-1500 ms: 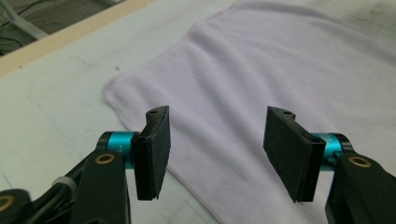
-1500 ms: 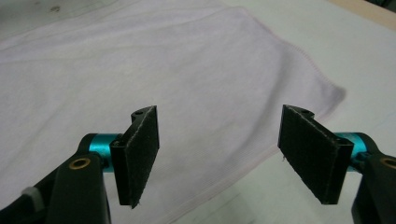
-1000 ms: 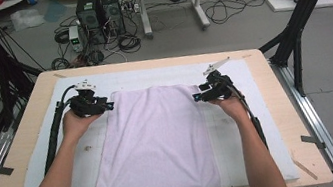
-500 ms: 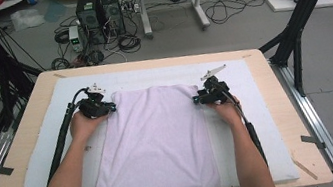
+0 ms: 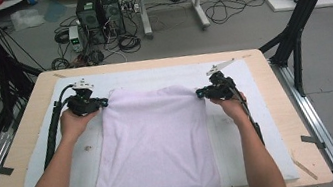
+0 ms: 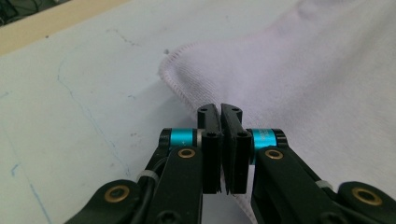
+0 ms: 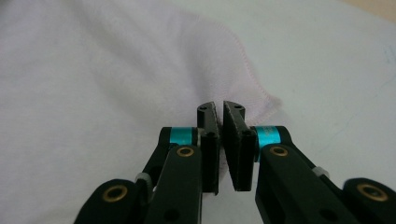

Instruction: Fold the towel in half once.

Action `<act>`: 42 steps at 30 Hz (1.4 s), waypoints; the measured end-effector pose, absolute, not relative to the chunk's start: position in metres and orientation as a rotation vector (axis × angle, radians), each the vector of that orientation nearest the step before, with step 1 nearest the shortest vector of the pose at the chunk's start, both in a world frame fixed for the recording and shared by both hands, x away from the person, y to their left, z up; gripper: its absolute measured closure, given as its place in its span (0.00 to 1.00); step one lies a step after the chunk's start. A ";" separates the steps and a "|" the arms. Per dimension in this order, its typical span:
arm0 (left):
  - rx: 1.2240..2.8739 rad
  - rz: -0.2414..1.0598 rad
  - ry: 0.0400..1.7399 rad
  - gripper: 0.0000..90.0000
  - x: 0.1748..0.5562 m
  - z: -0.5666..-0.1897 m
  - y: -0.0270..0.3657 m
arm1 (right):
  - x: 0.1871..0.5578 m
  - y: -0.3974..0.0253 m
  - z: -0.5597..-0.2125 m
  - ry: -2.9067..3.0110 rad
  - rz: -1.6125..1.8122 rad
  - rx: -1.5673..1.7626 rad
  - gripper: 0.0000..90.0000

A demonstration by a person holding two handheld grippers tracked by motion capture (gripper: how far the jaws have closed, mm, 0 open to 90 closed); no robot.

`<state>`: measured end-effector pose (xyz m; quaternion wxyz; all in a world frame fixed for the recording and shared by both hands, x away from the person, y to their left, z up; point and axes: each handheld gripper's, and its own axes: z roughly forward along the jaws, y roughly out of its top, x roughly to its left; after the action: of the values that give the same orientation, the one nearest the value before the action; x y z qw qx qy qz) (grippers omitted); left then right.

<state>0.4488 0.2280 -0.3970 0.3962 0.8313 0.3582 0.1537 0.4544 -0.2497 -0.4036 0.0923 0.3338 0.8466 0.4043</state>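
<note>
Towel (image 5: pixel 156 151) lies flat down the middle of the white mat (image 5: pixel 48 158) on the bench (image 5: pixel 21 147), near end hanging over the near edge, far edge short of the mat's far edge. Both forearms come in from the near edge, one each side of the towel. Left gripper (image 5: pixel 104 103) sits at the towel's far-left corner, jaws pinched together on the hem; in the left gripper view (image 6: pixel 220 112) the stitched corner curls just beyond the tips. Right gripper (image 5: pixel 198 93) at the far-right corner, jaws nearly closed with cloth between them (image 7: pixel 219 108). Beyond the bench: floor with cables and PC towers (image 5: pixel 98 10)
</note>
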 end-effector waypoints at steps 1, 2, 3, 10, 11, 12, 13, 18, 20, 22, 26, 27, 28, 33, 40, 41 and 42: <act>2.097 0.401 0.888 0.96 0.443 -0.392 0.230 | 0.451 -0.251 -0.399 2.514 1.213 0.982 0.95; 2.081 0.405 0.872 0.96 0.437 -0.389 0.231 | 0.446 -0.253 -0.393 2.517 1.238 0.968 0.95; 2.074 0.409 0.861 0.96 0.433 -0.387 0.231 | 0.441 -0.253 -0.388 2.523 1.248 0.955 0.95; 2.064 0.428 0.757 0.96 0.374 -0.386 0.241 | 0.398 -0.254 -0.368 2.543 1.302 0.844 0.95; 2.060 0.426 0.743 0.96 0.364 -0.389 0.243 | 0.390 -0.253 -0.369 2.550 1.305 0.838 0.95; 2.059 0.419 0.730 0.96 0.354 -0.392 0.244 | 0.382 -0.253 -0.372 2.556 1.317 0.831 0.95; 2.047 0.410 0.722 0.96 0.344 -0.396 0.247 | 0.374 -0.253 -0.375 2.572 1.302 0.818 0.95; 2.044 0.336 0.731 0.90 0.306 -0.419 0.256 | 0.332 -0.255 -0.399 2.591 1.317 0.797 0.92; 2.077 0.329 0.730 0.70 0.302 -0.421 0.256 | 0.322 -0.259 -0.406 2.608 1.339 0.790 0.84; 2.085 0.350 0.730 0.57 0.304 -0.418 0.255 | 0.320 -0.263 -0.404 2.576 1.349 0.807 0.79; 2.076 0.376 0.733 0.53 0.319 -0.408 0.249 | 0.330 -0.264 -0.394 2.524 1.353 0.823 0.65; 2.082 0.374 0.734 0.53 0.324 -0.409 0.246 | 0.334 -0.261 -0.395 2.532 1.346 0.822 0.63; 2.084 0.372 0.742 0.53 0.329 -0.410 0.243 | 0.337 -0.258 -0.398 2.541 1.332 0.821 0.62; 2.136 0.343 0.770 0.60 0.346 -0.428 0.232 | 0.353 -0.242 -0.419 2.628 1.187 0.857 0.57; 2.192 0.348 0.702 0.97 0.344 -0.431 0.224 | 0.357 -0.237 -0.429 2.707 1.133 0.840 0.96; 2.190 0.349 0.702 0.97 0.343 -0.430 0.225 | 0.356 -0.238 -0.427 2.705 1.142 0.830 0.98; 2.180 0.353 0.705 0.97 0.342 -0.428 0.227 | 0.355 -0.238 -0.424 2.691 1.153 0.817 0.99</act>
<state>0.3418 0.2265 -0.4283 0.4001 0.8619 0.2786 0.1396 0.3546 -0.2382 -0.4244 0.0510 0.2685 0.8841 0.3790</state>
